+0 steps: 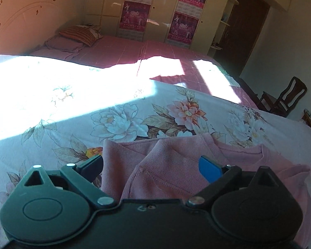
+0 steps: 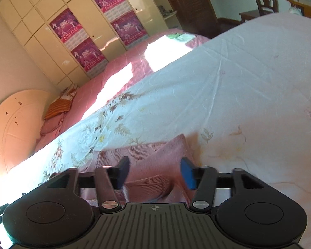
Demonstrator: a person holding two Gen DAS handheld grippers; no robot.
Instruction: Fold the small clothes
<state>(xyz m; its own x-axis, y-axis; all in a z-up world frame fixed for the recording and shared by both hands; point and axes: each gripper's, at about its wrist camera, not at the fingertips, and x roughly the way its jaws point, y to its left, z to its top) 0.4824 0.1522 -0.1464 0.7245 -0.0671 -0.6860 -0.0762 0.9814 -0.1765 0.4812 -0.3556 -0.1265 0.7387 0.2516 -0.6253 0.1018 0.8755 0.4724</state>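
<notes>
Lying on the flowered bedspread (image 1: 122, 116), a pink ribbed top (image 1: 176, 166) is spread close under both grippers, flat enough for a fold to be laid. In the left wrist view a fold of the cloth is seen lying doubled over the body of the top, between the fingers of the left gripper (image 1: 153, 168). Its jaws are held wide, and nothing is pinched: the black pad stands clear on one side and the blue pad on the other, so the cloth is judged to have been let go and left to rest under its own weight.

From the right wrist view a ribbed cuff (image 2: 153, 184) is seen lying between the fingers of the right gripper (image 2: 155, 173), with a corner of the top (image 2: 176, 143) pointing away beyond them. These jaws are parted less widely, and neither pad is seen to press on the cloth.

Both grippers are angled down at the bed, which suits setting cloth down or taking a fresh hold. One fold is judged done; more are probably needed. A loose cuff could slip out of line when the next fold is made.
</notes>
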